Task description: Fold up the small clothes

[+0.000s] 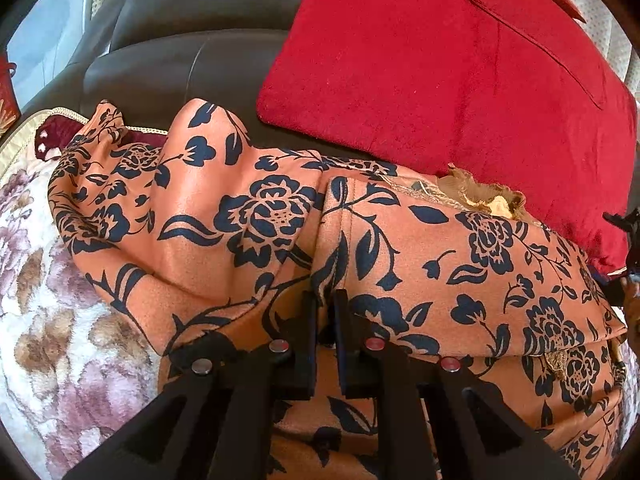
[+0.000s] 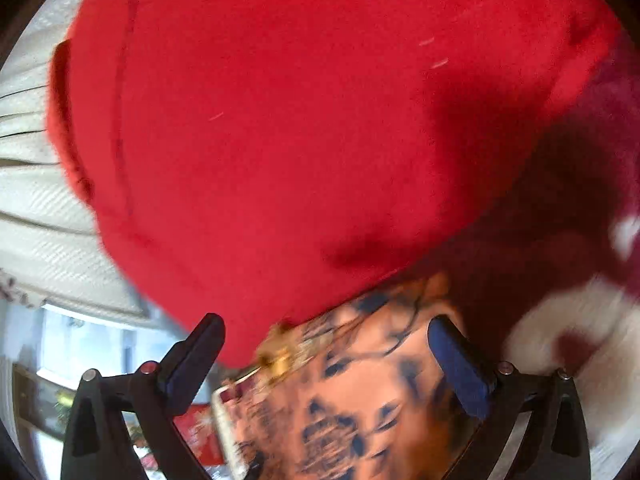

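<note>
Left tongs [image 1: 325, 304] nearly shut, pinching a fold of the orange floral garment [image 1: 400, 248], likely pinning it while the other side gets folded. Right tongs [image 2: 326, 344] wide open, holding nothing, garment just below them. Red cushion [image 1: 440, 72] right behind; floral blanket [image 1: 48, 280] left, under the garment.

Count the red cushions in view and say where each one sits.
1. The red cushion leans on the dark sofa back, directly behind the orange floral garment; it fills the right wrist view too. More could be hidden outside the frames.
</note>
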